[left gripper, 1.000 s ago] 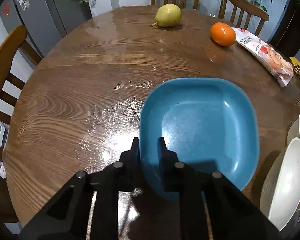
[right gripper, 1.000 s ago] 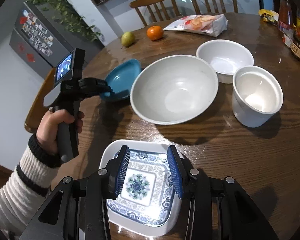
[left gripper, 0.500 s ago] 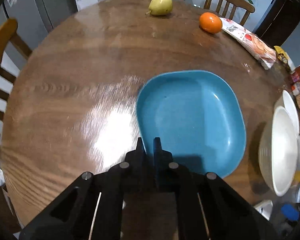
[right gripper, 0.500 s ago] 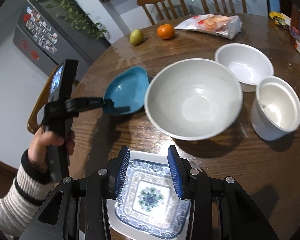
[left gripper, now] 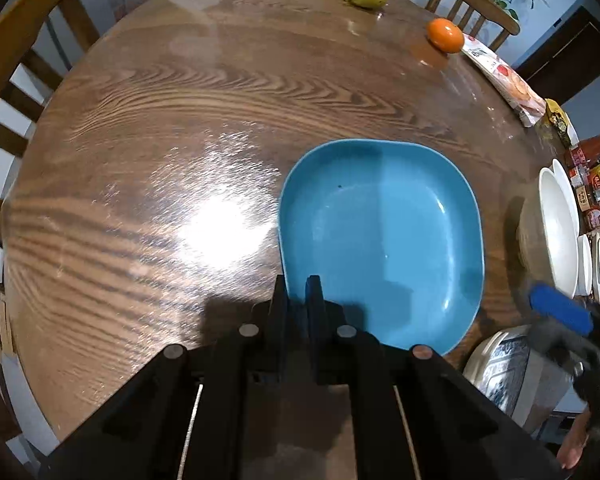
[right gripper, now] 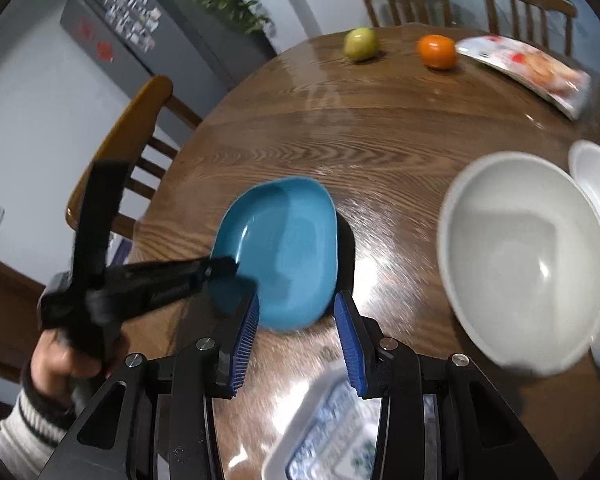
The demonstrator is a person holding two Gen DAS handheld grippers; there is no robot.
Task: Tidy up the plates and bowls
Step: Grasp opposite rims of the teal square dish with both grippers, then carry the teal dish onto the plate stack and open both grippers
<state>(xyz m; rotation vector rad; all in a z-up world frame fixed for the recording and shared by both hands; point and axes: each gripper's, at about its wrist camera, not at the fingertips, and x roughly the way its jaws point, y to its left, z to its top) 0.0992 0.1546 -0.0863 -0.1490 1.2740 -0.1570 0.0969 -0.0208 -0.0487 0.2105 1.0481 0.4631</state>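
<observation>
My left gripper (left gripper: 297, 292) is shut on the near rim of a blue square plate (left gripper: 384, 236) and holds it lifted above the wooden table (left gripper: 180, 140). In the right wrist view the blue plate (right gripper: 280, 248) hangs tilted from the left gripper (right gripper: 224, 266). My right gripper (right gripper: 296, 312) is open and empty, above a white plate with a blue pattern (right gripper: 328, 436) that lies at the table's near edge. That patterned plate also shows in the left wrist view (left gripper: 504, 364). A large white bowl (right gripper: 524, 264) stands to the right.
A smaller white bowl (right gripper: 596, 184) stands behind the large one. A pear (right gripper: 360, 44), an orange (right gripper: 436, 52) and a snack bag (right gripper: 532, 68) lie at the far side. Jars and packets (left gripper: 592, 184) crowd the right edge. Wooden chairs (right gripper: 132, 128) ring the table.
My left gripper has closed on the blue plate and lifted it up and toward the near side. My right gripper has swung left and back from the patterned plate, toward the blue plate.
</observation>
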